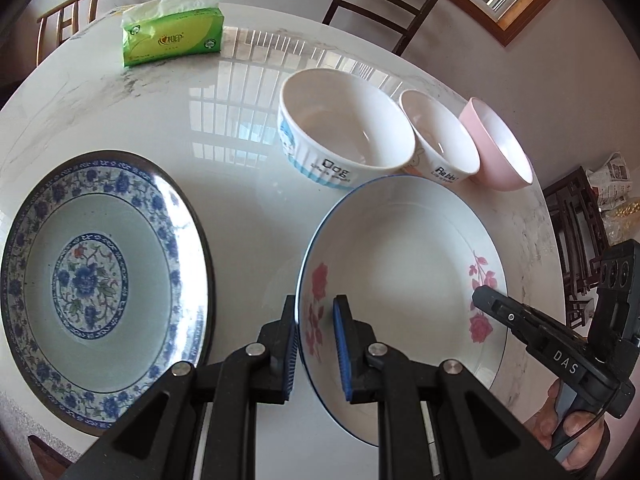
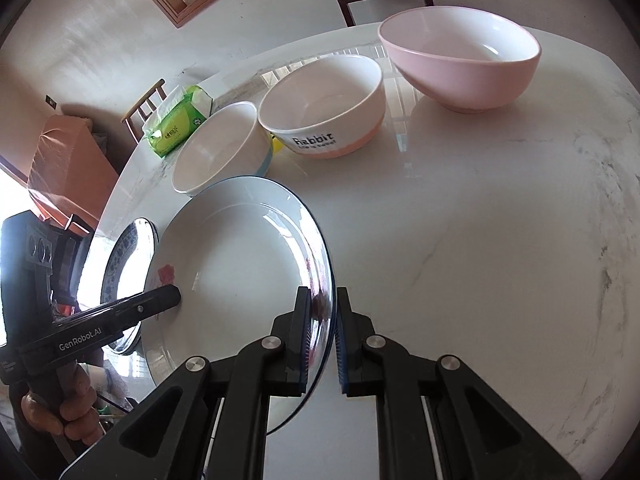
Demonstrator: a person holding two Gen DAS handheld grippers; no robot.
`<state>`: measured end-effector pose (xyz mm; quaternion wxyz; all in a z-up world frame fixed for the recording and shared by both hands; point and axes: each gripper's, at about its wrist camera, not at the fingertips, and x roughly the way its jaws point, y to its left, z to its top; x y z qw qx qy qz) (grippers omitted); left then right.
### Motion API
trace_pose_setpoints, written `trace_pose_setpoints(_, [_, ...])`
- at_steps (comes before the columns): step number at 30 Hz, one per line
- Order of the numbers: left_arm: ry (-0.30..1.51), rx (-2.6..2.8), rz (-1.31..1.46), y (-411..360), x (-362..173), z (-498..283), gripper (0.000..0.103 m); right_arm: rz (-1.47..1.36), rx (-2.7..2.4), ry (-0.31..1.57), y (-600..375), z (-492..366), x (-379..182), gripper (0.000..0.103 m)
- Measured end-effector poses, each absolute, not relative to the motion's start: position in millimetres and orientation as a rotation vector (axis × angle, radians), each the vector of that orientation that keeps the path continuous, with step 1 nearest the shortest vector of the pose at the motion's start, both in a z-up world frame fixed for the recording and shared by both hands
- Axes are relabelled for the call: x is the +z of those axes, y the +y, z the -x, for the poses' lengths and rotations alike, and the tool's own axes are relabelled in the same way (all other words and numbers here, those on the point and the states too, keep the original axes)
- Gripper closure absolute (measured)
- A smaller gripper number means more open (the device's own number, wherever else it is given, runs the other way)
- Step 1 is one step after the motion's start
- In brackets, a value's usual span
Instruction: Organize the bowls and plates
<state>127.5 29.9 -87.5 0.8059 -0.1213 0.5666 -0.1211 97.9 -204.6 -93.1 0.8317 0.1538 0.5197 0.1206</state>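
A white plate with pink roses (image 1: 400,260) hangs just above the round marble table (image 1: 240,208), held from both sides. My left gripper (image 1: 316,320) is shut on its left rim. My right gripper (image 2: 323,312) is shut on the opposite rim and shows as a black finger (image 1: 492,300) in the left wrist view. A blue-and-white floral plate (image 1: 100,288) lies flat to the left. Behind stand a "Dog" bowl (image 1: 344,136), a "Rabbit" bowl (image 1: 440,140) and a pink bowl (image 1: 500,148) in a row.
A green tissue pack (image 1: 172,36) lies at the table's far side. Wooden chairs (image 1: 380,4) stand behind the table, with dark furniture (image 1: 576,232) to the right. A hand (image 2: 60,412) grips the left tool's handle. Bare tabletop (image 2: 480,260) spreads right of the held plate.
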Motion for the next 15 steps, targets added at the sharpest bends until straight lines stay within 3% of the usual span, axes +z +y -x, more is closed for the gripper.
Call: trace_pose_setpoints(15, [1.174,-0.117,0.306,151.8,-71.6,-117.0,0.086,-0.277,0.403,1.118,-96.1,-124.1,-81.1,0.091])
